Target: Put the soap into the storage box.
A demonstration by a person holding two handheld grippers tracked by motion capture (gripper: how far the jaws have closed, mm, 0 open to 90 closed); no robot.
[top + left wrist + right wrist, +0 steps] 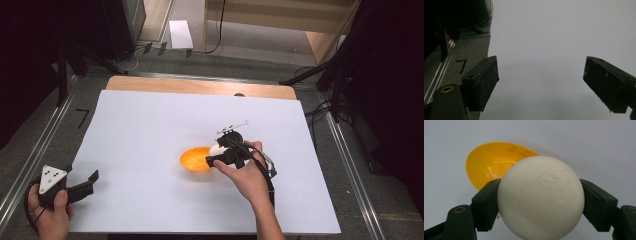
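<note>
The left gripper (85, 184) rests at the near left corner of the white sheet (150, 125), held low in the left hand (47, 212); its jaws stand wide apart with nothing between them. The right hand (247, 175) reaches forward over the sheet's middle, wrist angled left. The right gripper (216, 152) clamps a white ball (540, 197) between both jaws, at the near rim of the orange bowl (195, 159).
</note>
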